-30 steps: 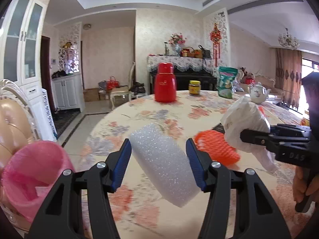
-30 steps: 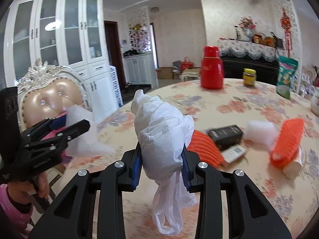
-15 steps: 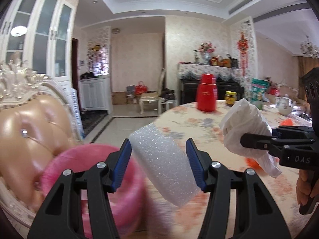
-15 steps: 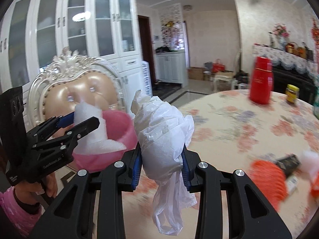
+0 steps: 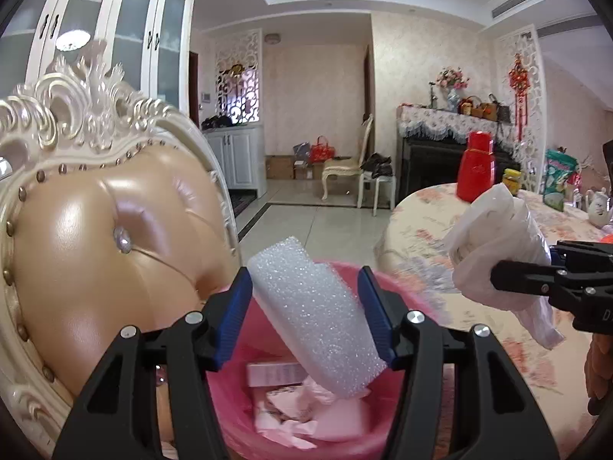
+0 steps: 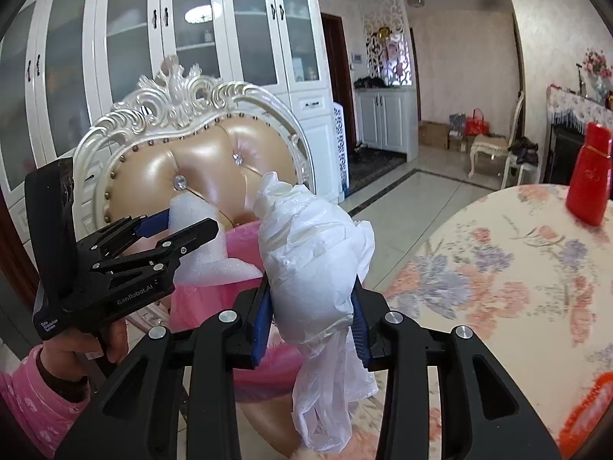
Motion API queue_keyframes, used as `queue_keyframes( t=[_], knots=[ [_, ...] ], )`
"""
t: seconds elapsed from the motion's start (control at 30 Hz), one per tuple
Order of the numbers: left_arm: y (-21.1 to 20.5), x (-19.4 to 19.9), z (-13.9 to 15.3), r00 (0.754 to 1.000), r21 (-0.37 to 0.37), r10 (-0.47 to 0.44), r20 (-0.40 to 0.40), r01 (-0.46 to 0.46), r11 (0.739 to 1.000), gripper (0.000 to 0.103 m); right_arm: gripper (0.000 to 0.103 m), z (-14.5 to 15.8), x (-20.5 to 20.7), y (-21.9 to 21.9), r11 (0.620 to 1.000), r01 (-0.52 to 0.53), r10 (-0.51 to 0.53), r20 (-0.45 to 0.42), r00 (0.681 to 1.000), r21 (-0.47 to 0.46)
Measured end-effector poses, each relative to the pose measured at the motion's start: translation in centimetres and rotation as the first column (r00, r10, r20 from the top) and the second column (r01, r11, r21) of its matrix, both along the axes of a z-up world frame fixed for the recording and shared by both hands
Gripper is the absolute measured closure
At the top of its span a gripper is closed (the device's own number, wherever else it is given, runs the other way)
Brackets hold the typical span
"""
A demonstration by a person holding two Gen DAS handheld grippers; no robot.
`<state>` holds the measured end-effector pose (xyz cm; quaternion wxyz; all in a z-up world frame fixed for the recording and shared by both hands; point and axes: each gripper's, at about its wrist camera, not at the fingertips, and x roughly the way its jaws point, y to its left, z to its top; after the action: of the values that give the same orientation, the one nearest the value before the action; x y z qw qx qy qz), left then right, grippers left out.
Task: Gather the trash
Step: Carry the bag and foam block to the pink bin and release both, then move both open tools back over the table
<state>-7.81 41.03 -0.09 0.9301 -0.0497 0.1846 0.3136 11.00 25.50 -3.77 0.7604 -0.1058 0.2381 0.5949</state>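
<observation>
My left gripper (image 5: 304, 316) clamped on foam block (image 5: 314, 314) over pink bin (image 5: 233, 402), my right gripper (image 6: 311, 320), jaws just easing wider, pads touching bunched white plastic bag (image 6: 310, 264).

Floral table (image 5: 429, 230) — red flask (image 5: 476, 166), yellow-lidded jar (image 5: 511, 181) on it.

Clearance around the pink bin

The pink bin (image 5: 346, 268) has an open mouth above it; the padded chair back (image 5: 115, 253) rises just behind, the bench (image 6: 509, 268) edge crowds its right side, and papers (image 5: 291, 410) lie inside.
</observation>
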Motion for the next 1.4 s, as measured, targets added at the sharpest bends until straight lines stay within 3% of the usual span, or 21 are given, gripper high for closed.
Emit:
queue_keyframes(
  t=[0.17, 0.23, 0.3, 0.33, 0.37, 0.47, 0.63, 0.8, 1.03, 1.2, 1.4],
  knots=[
    [2.4, 0.3, -1.2, 0.999, -0.026, 0.029, -0.023, -0.03, 0.999, 0.045, 0.065, -1.1, 0.4, 3.2, 0.999, -0.022, 0.021, -0.035, 0.999, -0.028],
    [2.8, 0.5, -1.6, 0.998, -0.017, 0.05, -0.038, -0.05, 0.999, 0.037, 0.061, -1.4, 0.6, 4.3, 0.999, -0.038, 0.037, -0.048, 0.998, -0.027],
    [3.3, 0.1, -1.9, 0.997, -0.012, 0.07, -0.043, -0.071, 0.997, 0.029, 0.053, -1.7, 0.6, 5.1, 0.998, -0.055, 0.054, -0.051, 0.997, -0.027],
    [3.7, -0.1, -2.0, 0.996, -0.01, 0.082, -0.042, -0.082, 0.997, 0.025, 0.039, -1.8, 0.7, 5.4, 0.997, -0.065, 0.063, -0.055, 0.996, -0.028],
    [3.8, -0.3, -2.0, 0.995, -0.006, 0.093, -0.044, -0.093, 0.996, 0.024, 0.035, -1.9, 0.8, 5.5, 0.998, -0.061, 0.059, -0.052, 0.997, -0.024],
    [3.9, -1.1, -2.1, 0.992, 0.011, 0.12, -0.046, -0.12, 0.993, 0.021, 0.035, -2.2, 1.0, 5.2, 0.999, -0.053, 0.052, -0.059, 0.997, -0.014],
    [2.7, -2.5, -1.6, 0.988, 0.006, 0.152, 0.003, -0.152, 0.988, 0.005, 0.035, -1.5, 1.0, 2.2, 1.0, -0.028, 0.028, -0.027, 0.999, 0.001],
    [-0.5, -1.8, -1.2, 0.996, -0.007, 0.091, 0.015, -0.091, 0.996, 0.005, 0.035, -0.8, 1.2, -2.6, 0.999, 0.033, -0.033, 0.018, 0.999, 0.002],
    [-6.6, 2.8, -0.9, 0.997, 0.007, -0.07, -0.016, 0.07, 0.998, 0.005, 0.031, -0.8, 2.9, -11.3, 0.982, 0.191, -0.191, 0.023, 0.981, 0.011],
    [-12.2, 6.9, -1.2, 0.973, -0.042, -0.228, -0.032, 0.227, 0.973, 0.005, 0.029, -1.6, 4.6, -17.2, 0.952, 0.307, -0.307, 0.025, 0.951, -0.003],
    [-18.9, 11.7, -1.4, 0.922, -0.084, -0.387, -0.029, 0.384, 0.92, 0.005, 0.028, -2.4, 7.8, -25.4, 0.884, 0.467, -0.467, 0.0, 0.884, -0.014]
  ],
)
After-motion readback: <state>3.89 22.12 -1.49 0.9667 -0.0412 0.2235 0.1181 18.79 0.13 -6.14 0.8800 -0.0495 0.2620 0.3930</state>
